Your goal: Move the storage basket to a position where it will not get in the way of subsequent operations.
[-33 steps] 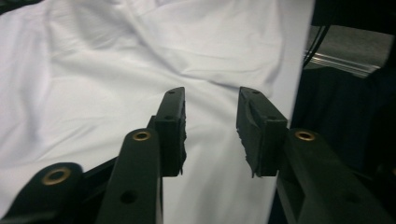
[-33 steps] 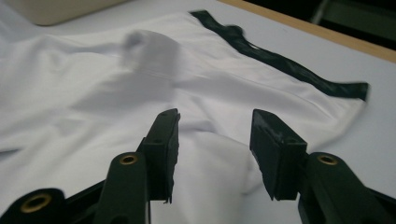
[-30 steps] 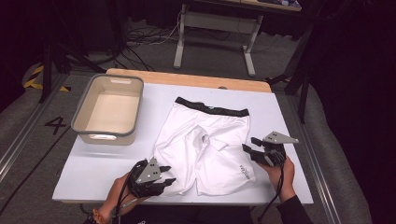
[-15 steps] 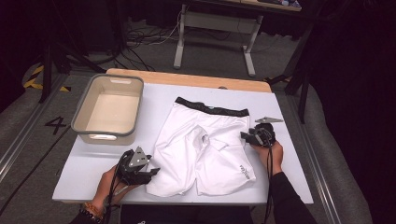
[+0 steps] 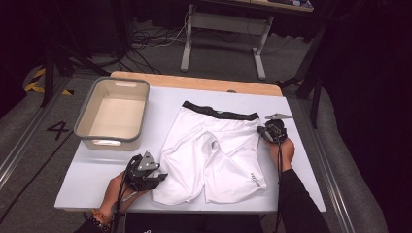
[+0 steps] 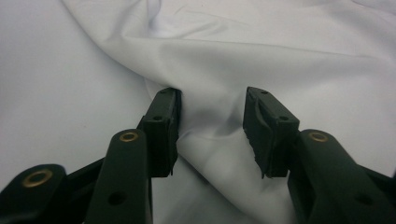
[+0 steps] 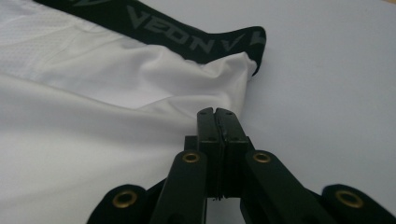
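White shorts (image 5: 214, 155) with a black waistband (image 5: 218, 112) lie flat on the white table (image 5: 97, 170). My left gripper (image 5: 160, 177) is at the lower left leg. In the left gripper view its jaws (image 6: 212, 130) stand apart around a raised fold of the shorts (image 6: 280, 56). They have just been closing, and the pads do not press the cloth. My right gripper (image 5: 262, 133) is at the shorts' right edge, just below the waistband. In the right gripper view its jaws (image 7: 217, 114) have just closed together on the edge of the white cloth (image 7: 93, 140), near the waistband's end (image 7: 187, 39).
A beige bin (image 5: 111, 141) with a grey rim stands at the table's left, beyond my left gripper. A wooden strip (image 5: 194, 81) runs along the table's far edge. Bare table (image 7: 327, 93) lies to the right of the shorts.
My right gripper has moved up the shorts' right side toward the waistband, and its jaws have closed. My left gripper has shifted slightly at the lower left leg.
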`<state>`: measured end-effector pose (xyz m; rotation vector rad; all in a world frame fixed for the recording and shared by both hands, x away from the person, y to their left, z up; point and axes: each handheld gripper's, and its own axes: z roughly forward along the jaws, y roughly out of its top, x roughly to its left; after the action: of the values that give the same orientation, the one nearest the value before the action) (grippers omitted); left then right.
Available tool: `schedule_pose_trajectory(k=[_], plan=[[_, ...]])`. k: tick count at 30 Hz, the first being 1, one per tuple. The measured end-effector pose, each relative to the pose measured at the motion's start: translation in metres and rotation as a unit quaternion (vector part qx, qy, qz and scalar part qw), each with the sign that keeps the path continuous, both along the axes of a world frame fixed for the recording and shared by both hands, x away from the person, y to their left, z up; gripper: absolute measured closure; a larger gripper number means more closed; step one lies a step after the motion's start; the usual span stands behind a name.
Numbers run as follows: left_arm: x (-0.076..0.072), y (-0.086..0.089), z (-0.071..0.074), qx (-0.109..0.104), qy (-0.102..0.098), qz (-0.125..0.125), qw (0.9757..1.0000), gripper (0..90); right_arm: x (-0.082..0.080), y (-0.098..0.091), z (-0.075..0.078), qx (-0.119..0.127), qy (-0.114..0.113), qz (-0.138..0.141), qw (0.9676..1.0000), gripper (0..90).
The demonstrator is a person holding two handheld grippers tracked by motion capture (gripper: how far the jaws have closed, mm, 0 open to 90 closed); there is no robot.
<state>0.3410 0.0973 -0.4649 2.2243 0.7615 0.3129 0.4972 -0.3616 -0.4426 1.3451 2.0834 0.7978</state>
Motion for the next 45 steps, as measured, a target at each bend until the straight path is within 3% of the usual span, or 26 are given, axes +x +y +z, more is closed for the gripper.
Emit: schedule_pose_trajectory(k=[8,11,13,16,20,22,27,30,32,35,38,39,43,45], plan=[[0.002,-0.005,0.000,0.003,-0.007,-0.003,1.0000,54.2,0.029,-0.007,0.014,-0.006,-0.023,-0.018,0.9996,89.1],[0.001,-0.006,0.000,0.003,-0.006,-0.004,1.0000,53.9,0.027,-0.010,0.019,-0.003,-0.036,-0.031,0.9989,74.9],[0.001,-0.005,0.000,0.001,-0.005,-0.004,1.0000,52.7,0.022,-0.013,0.022,0.013,-0.032,-0.035,0.9988,67.8],[0.000,-0.006,0.000,0.004,-0.009,-0.006,0.9999,51.5,0.001,-0.018,0.025,0.035,-0.040,-0.023,0.9983,59.1],[0.000,-0.006,0.000,0.003,-0.009,-0.004,0.9999,51.5,-0.033,-0.021,0.019,0.083,-0.011,0.008,0.9964,48.7],[0.000,-0.006,0.000,0.003,-0.009,-0.004,0.9999,51.3,-0.053,-0.019,0.012,0.083,0.002,0.027,0.9962,47.6],[0.000,-0.007,0.000,0.006,-0.011,-0.002,0.9999,50.9,-0.087,-0.009,-0.006,0.062,0.030,0.066,0.9954,49.4],[0.000,-0.007,0.000,0.007,-0.014,-0.007,0.9999,53.1,-0.097,-0.002,-0.007,0.047,0.025,0.081,0.9953,58.3],[0.001,-0.007,0.000,0.007,-0.012,-0.006,0.9999,56.1,-0.102,0.004,-0.006,0.035,0.023,0.101,0.9940,79.3],[0.000,-0.007,0.000,0.006,-0.014,-0.006,0.9999,66.4,-0.105,0.009,-0.006,0.022,0.019,0.107,0.9938,88.3],[0.001,-0.007,0.000,0.007,-0.016,-0.009,0.9998,77.5,-0.107,0.007,-0.003,-0.003,0.011,0.100,0.9949,89.5],[0.003,-0.008,0.000,0.005,-0.014,-0.011,0.9998,88.1,-0.108,0.000,-0.001,-0.011,-0.001,0.084,0.9964,89.6],[0.012,-0.012,0.001,-0.006,-0.010,-0.014,0.9998,88.3,-0.106,-0.013,0.000,-0.010,-0.012,0.060,0.9981,89.7],[0.016,-0.015,0.003,-0.009,-0.022,-0.013,0.9997,88.4,-0.102,-0.021,0.002,-0.007,-0.018,0.042,0.9989,89.7]])
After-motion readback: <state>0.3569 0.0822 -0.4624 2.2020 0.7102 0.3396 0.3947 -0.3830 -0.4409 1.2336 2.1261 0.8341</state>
